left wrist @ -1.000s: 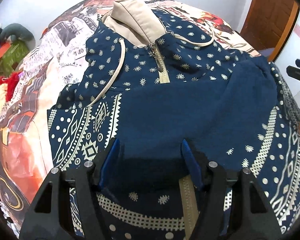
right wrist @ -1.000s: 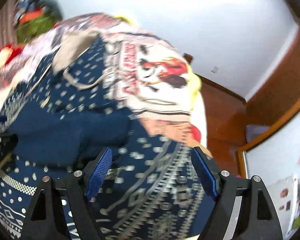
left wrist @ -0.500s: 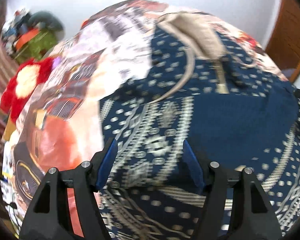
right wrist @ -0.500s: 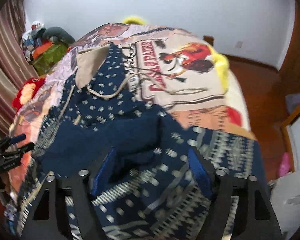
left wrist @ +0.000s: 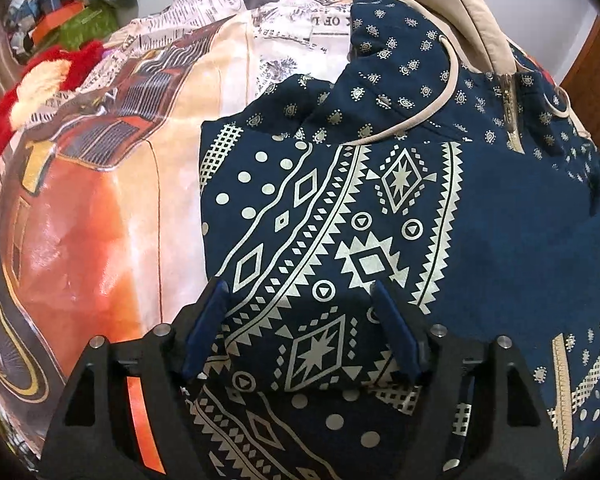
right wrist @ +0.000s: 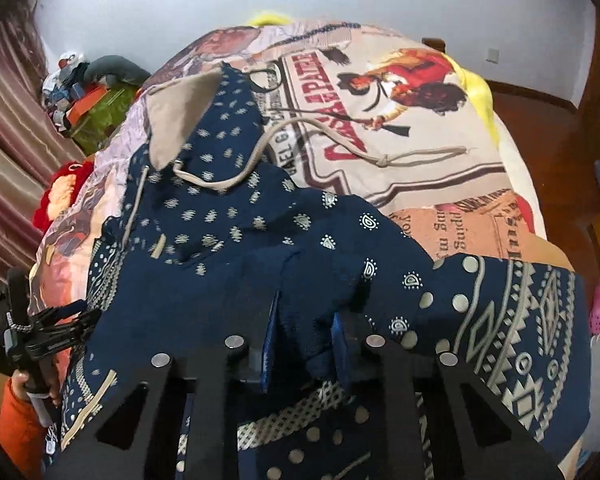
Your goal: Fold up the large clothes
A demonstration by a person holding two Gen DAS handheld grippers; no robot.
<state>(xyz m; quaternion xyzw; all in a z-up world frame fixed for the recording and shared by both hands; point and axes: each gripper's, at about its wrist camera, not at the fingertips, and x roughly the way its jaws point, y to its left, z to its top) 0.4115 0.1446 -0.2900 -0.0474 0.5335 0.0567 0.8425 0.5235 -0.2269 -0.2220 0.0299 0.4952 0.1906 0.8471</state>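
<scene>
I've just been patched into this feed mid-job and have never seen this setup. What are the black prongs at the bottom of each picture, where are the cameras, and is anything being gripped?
There is no robot arm: a person holds a two-finger gripper in each hand, each with a fisheye camera looking along its fingers. The prongs are those fingers, with blue pads.

The left wrist view shows the left gripper over the patterned front of a navy hoodie; its jaws are opening, with nothing pinched.

The right wrist view shows the right gripper closing on a fold of plain navy fabric of the hoodie, which sits between its pads.

The hoodie lies on a bed with a printed bedspread, its beige-lined hood at the far end.
</scene>
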